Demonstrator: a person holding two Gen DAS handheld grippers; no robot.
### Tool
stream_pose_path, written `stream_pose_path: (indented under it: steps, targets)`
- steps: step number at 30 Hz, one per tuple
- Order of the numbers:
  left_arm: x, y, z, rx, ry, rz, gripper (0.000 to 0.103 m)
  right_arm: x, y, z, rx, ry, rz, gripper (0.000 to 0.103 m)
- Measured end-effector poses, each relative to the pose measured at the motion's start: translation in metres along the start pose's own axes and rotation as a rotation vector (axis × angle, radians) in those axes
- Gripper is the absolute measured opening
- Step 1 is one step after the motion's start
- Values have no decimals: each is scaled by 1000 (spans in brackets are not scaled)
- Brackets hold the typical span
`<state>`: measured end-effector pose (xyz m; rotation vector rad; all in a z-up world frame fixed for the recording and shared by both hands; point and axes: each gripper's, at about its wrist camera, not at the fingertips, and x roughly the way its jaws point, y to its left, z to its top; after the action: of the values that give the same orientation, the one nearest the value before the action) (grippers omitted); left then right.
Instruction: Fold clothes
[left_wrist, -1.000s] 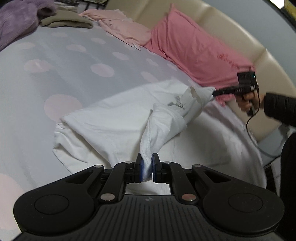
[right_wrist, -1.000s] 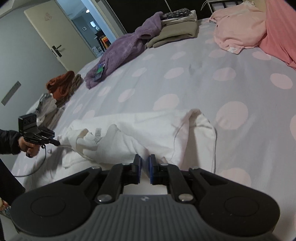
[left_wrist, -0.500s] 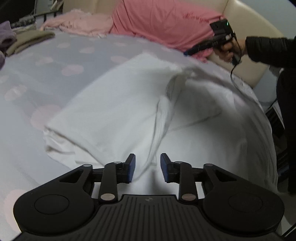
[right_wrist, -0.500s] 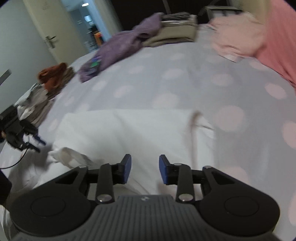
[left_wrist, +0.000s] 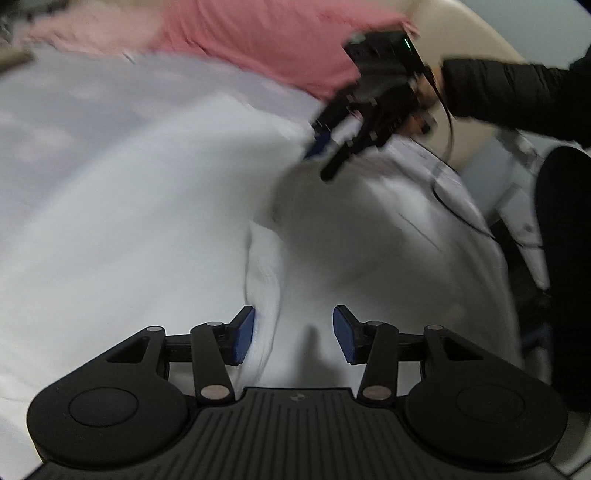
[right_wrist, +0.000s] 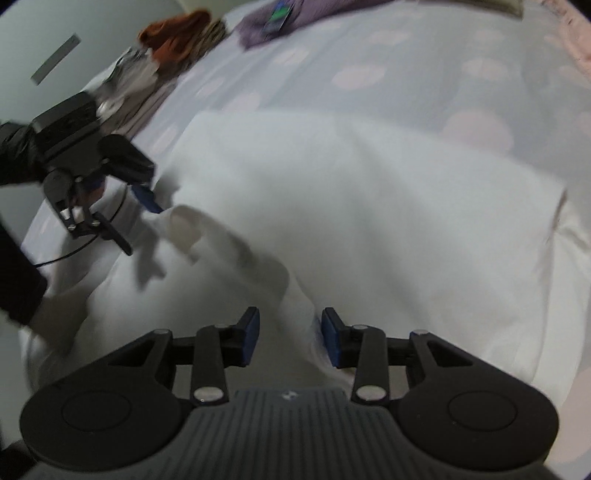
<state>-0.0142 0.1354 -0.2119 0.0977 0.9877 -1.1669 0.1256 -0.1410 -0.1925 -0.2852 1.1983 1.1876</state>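
In the left wrist view, blurred by motion, the left gripper (left_wrist: 293, 334) fills the bottom of the frame with its jaws partway apart and opening; a raised fold of the white garment (left_wrist: 155, 229) runs up between the blue pads (left_wrist: 242, 334), lying against the left one, but neither pad presses on it. The garment spreads across the middle and left of the frame over the dotted bedsheet (left_wrist: 55, 110). A pink pillow (left_wrist: 266, 40) lies along the top, and at the upper right the right gripper (left_wrist: 328, 151), carried by a hand in a black sleeve (left_wrist: 509, 96), hangs over the garment's far edge with its fingers apart. In the right wrist view, the right gripper (right_wrist: 290, 338) sits at the bottom, jaws partway apart and holding nothing, with a ridge of the white garment (right_wrist: 351, 206) passing between them untouched. At the left, the left gripper (right_wrist: 138, 214) hovers open above a crumpled sleeve (right_wrist: 199, 236). An orange garment (right_wrist: 173, 33) and a purple garment (right_wrist: 280, 18) lie at the top.
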Motion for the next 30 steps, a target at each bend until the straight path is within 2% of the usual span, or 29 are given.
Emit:
stream_pose_path:
  steps: [3,5,8,10,12,15,17,20,22,24,25,27,30]
  targets:
    - [4,-16,-6,45,55,-70,43,1,21,-12,-45,148,16,42]
    - [-1,-17,-9,38,48,-88,43,-8,28,-22,-34,188,17,40]
    - [-20,-4,-13,-33,-13,-14,43,-38,20,-30,64,39,-55,42]
    - [-37,12,-18,-110,-81,79,43,-53,5,-34,140,-60,-152,49]
    - [-53,29,-24,-203,-143,189,44,-65,-12,-36,207,-129,-265,49]
    - [-67,52,-34,-334,-191,333,45,-66,-29,-35,254,-148,-423,49]
    - [-73,63,-38,-394,-218,380,45,-63,-38,-34,278,-165,-480,49]
    - [-84,78,-43,-463,-256,429,46,-60,-56,-31,303,-195,-500,51]
    - [-91,86,-45,-479,-268,462,49,-61,-65,-24,308,-236,-488,61]
    - [-97,94,-49,-510,-274,466,53,-68,-79,-14,307,-294,-472,76]
    - [-99,97,-52,-524,-279,466,54,-69,-86,-6,302,-314,-461,78]
    - [-103,105,-57,-551,-295,469,56,-66,-99,9,291,-338,-448,79]
    - [-110,122,-60,-618,-320,485,57,-60,-124,31,273,-303,-440,79]
